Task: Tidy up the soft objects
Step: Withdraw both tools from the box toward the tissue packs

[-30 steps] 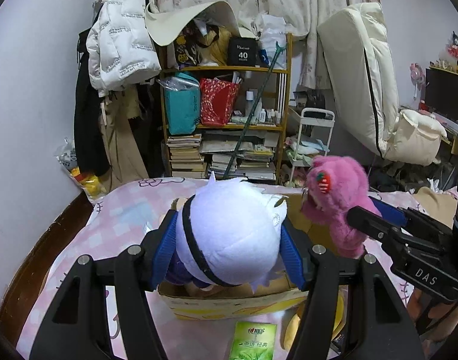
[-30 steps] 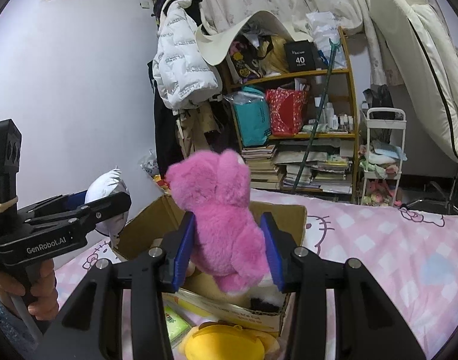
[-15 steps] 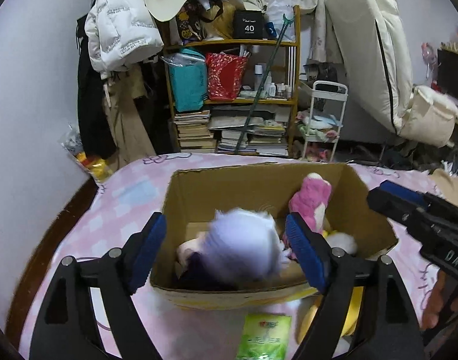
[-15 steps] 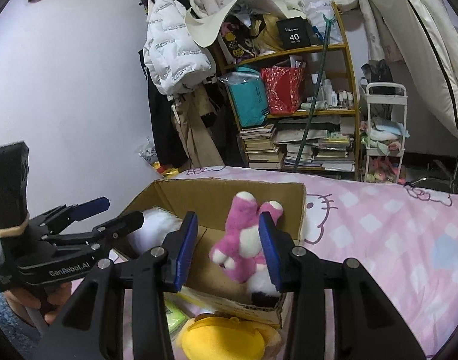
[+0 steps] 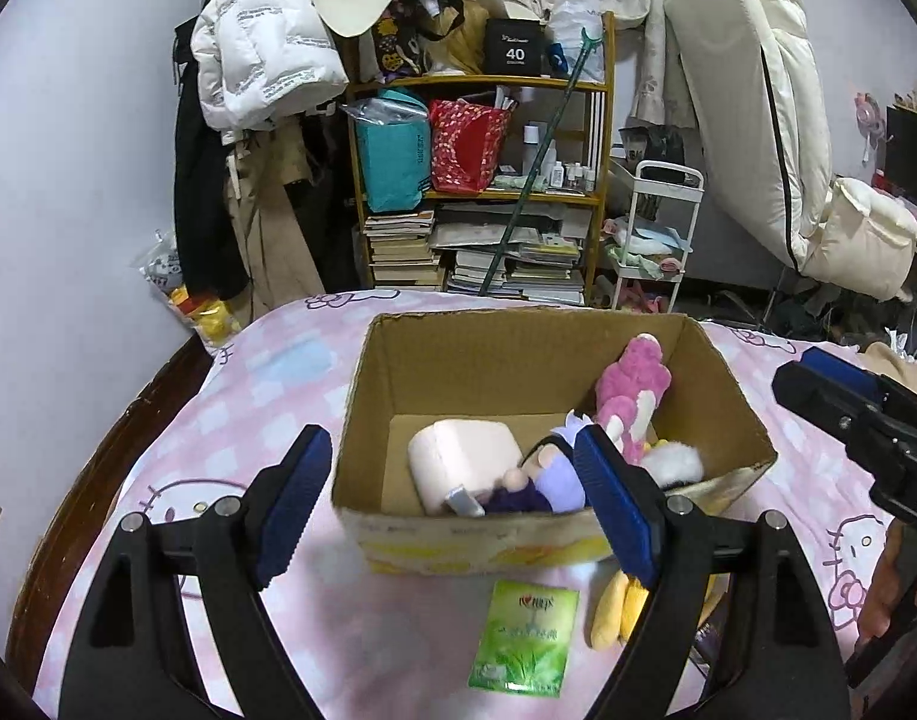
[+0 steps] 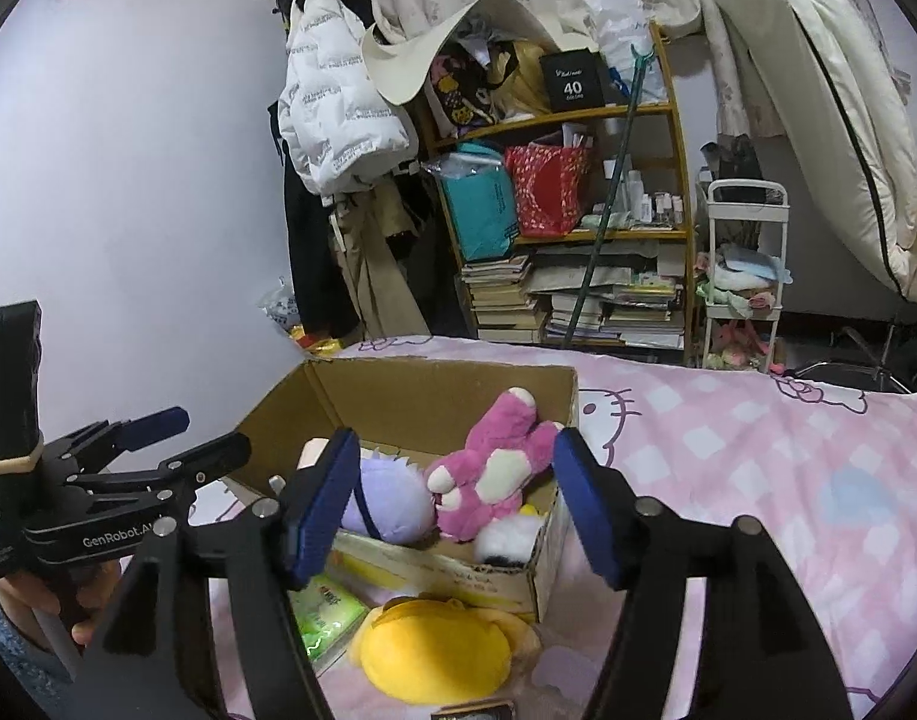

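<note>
An open cardboard box [image 5: 518,348] [image 6: 434,390] stands on the bed. In it lie a pink plush bear [image 5: 632,384] [image 6: 500,462], a white-haired doll in purple [image 5: 554,480] [image 6: 392,492] and a small white fluffy toy [image 5: 677,462]. My left gripper [image 5: 452,480] hovers over the box's near edge; its jaws are opening and its pads touch nothing. My right gripper [image 6: 458,468] hangs above the bear, jaws opening too, with the pads clear of it. A yellow plush [image 6: 440,648] [image 5: 614,606] lies on the sheet in front of the box.
A green packet [image 5: 524,636] rests on the pink checked sheet [image 6: 758,468] by the box front. Beyond the bed stand a crowded bookshelf [image 5: 488,192] and a white trolley [image 5: 656,252]. The bed's dark wooden edge [image 5: 98,480] runs along the left wall.
Both grippers let go of their toys. The doll and the pink bear dropped from the jaws into the box, and both pairs of jaws spread wide.
</note>
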`<state>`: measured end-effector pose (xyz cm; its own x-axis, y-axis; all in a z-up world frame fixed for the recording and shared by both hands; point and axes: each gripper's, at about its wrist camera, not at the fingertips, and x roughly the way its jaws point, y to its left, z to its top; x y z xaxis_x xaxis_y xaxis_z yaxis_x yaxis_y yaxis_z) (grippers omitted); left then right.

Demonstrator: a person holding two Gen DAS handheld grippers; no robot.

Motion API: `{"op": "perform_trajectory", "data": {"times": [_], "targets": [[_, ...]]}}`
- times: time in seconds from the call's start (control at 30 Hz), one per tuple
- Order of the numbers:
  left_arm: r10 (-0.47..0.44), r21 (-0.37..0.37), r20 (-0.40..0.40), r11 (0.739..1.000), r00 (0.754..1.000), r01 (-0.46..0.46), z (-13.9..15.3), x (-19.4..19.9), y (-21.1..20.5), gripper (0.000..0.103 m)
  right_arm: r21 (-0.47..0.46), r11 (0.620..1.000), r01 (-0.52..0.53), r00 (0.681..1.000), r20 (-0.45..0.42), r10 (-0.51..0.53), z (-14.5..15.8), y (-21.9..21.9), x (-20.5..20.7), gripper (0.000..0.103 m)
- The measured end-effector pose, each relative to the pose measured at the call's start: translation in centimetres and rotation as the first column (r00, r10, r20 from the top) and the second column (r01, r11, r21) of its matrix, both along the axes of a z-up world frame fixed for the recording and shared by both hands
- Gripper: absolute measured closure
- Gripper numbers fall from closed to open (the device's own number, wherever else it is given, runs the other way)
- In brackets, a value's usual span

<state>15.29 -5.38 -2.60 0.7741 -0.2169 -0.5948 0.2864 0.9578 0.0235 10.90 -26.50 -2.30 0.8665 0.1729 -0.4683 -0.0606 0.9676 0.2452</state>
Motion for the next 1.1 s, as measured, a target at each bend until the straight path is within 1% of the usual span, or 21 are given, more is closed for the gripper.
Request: {"op": "perform_trajectory", "data": {"times": [0.03, 0.1, 0.13, 0.17, 0.23, 0.3, 0.33, 0.37, 0.5, 0.63, 0.8, 0.93, 1.1], "targets": [[0.001, -0.001, -0.001, 1.000, 1.000, -0.001, 0.2, -0.4, 0.2, 0.019, -0.005, 1.000, 0.000, 1.000, -0.002, 0.000, 0.2, 0.0, -0.2, 0.030], [0.004, -0.001, 0.005, 1.000, 1.000, -0.004, 0.6, -1.1, 0.4, 0.010, -0.020, 1.000, -0.001, 1.000, -0.003, 0.001, 0.5, 0.1, -0.8, 0.028], [0.008, 0.001, 0.016, 1.000, 1.000, -0.008, 0.9, -1.6, 0.6, 0.009, -0.027, 1.000, -0.003, 1.000, 0.001, 0.003, 0.7, 0.2, -1.2, 0.026], [0.014, 0.008, 0.024, 1.000, 1.000, -0.014, 1.1, -2.0, 0.7, 0.008, -0.031, 1.000, -0.003, 1.000, 0.001, 0.003, 0.8, 0.2, -1.4, 0.022], [0.017, 0.017, 0.028, 1.000, 0.999, -0.017, 1.6, -2.6, 0.7, 0.005, -0.033, 0.999, 0.000, 1.000, 0.000, 0.000, 1.1, 0.3, -2.1, 0.018], [0.018, 0.015, 0.026, 1.000, 1.000, -0.019, 2.1, -3.4, 1.0, 0.004, -0.031, 1.000, 0.005, 1.000, 0.001, -0.005, 1.3, 0.3, -2.8, 0.015], [0.019, 0.015, 0.024, 1.000, 1.000, -0.019, 2.2, -3.6, 1.1, 0.004, -0.033, 0.999, 0.009, 1.000, -0.004, -0.009, 1.3, 0.3, -3.1, 0.010], [0.019, 0.016, 0.020, 1.000, 1.000, -0.019, 2.3, -3.8, 1.2, 0.004, -0.033, 0.999, 0.013, 1.000, -0.006, -0.013, 1.4, 0.3, -3.3, 0.008], [0.012, 0.039, 0.008, 0.999, 1.000, -0.012, 2.4, -4.7, 1.2, 0.003, -0.035, 0.999, 0.023, 1.000, -0.016, -0.024, 1.5, 0.2, -4.2, 0.008], [-0.002, 0.062, -0.024, 0.998, 1.000, 0.003, 2.1, -5.5, 1.3, 0.003, -0.032, 0.999, 0.035, 0.999, -0.032, -0.036, 1.5, -0.1, -4.9, 0.007], [-0.015, 0.088, -0.052, 0.996, 0.999, 0.019, 1.4, -6.2, 1.2, 0.003, -0.016, 0.998, 0.055, 0.996, -0.065, -0.056, 0.6, -0.5, -5.6, 0.006], [-0.020, 0.083, -0.097, 0.996, 0.995, 0.028, 0.3, -6.2, 1.3, 0.003, -0.002, 0.997, 0.075, 0.991, -0.109, -0.074, -0.3, -0.8, -5.8, 0.006], [-0.024, 0.110, -0.128, 0.993, 0.991, 0.039, -0.9, -6.0, 1.1, 0.003, -0.016, 0.998, 0.068, 0.983, -0.168, -0.069, -1.4, -0.6, -5.7, 0.006]]}}
